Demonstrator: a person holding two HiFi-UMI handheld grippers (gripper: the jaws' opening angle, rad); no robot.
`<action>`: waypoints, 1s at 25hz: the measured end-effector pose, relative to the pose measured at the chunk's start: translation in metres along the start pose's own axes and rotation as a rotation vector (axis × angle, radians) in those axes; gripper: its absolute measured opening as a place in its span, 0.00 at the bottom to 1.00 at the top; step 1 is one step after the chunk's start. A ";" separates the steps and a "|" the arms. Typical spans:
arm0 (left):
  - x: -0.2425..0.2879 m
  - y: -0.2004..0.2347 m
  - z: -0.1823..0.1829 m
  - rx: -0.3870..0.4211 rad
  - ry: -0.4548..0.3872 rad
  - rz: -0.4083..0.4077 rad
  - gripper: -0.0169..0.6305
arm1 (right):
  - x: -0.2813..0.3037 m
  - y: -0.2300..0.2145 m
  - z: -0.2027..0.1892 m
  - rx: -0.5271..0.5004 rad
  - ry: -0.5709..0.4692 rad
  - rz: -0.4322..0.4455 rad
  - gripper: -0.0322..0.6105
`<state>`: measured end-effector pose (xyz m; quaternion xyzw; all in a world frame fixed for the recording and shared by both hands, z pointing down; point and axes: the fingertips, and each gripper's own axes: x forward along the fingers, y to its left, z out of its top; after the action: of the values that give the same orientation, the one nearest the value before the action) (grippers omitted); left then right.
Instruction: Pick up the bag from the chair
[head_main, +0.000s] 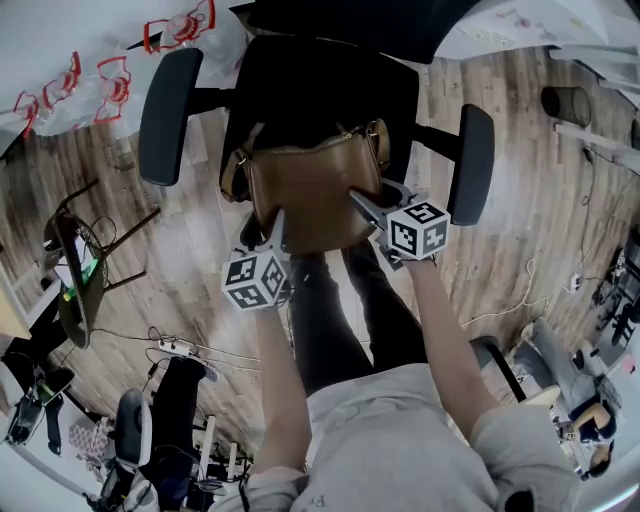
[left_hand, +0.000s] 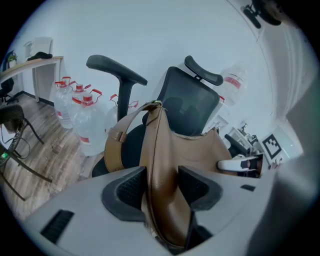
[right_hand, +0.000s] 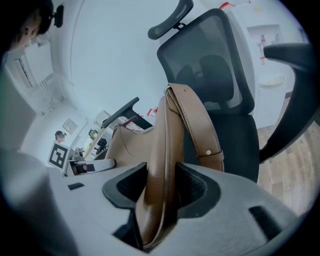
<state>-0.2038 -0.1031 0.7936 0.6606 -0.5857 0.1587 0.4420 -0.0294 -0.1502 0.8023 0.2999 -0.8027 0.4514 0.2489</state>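
A tan leather bag (head_main: 310, 195) with a shoulder strap hangs in front of a black office chair (head_main: 330, 90), held between both grippers. My left gripper (head_main: 278, 225) is shut on the bag's left end. In the left gripper view the bag (left_hand: 165, 165) stands edge-on between the ribbed pads of the left gripper (left_hand: 160, 187). My right gripper (head_main: 362, 203) is shut on the bag's right end. The right gripper view shows the bag (right_hand: 165, 150) pinched in the right gripper (right_hand: 162, 187), its strap looping over the top. The chair's seat is mostly hidden behind the bag.
The chair's armrests (head_main: 168, 115) (head_main: 472, 160) flank the bag. Several large water bottles (head_main: 110, 85) stand by the wall at the left. A small dark stool (head_main: 75, 270) and a power strip (head_main: 175, 348) with cables lie on the wood floor. The person's legs (head_main: 340, 310) are below the bag.
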 end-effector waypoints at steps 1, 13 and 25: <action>-0.002 -0.002 0.002 0.002 -0.002 0.000 0.33 | -0.004 0.001 0.002 0.000 -0.007 -0.004 0.34; -0.027 -0.040 0.041 0.005 -0.088 -0.009 0.32 | -0.049 0.015 0.044 -0.037 -0.067 -0.017 0.34; -0.066 -0.089 0.087 0.031 -0.143 -0.005 0.32 | -0.110 0.036 0.092 -0.072 -0.141 -0.027 0.33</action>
<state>-0.1669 -0.1353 0.6614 0.6786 -0.6114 0.1190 0.3893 0.0097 -0.1874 0.6645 0.3326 -0.8298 0.3965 0.2088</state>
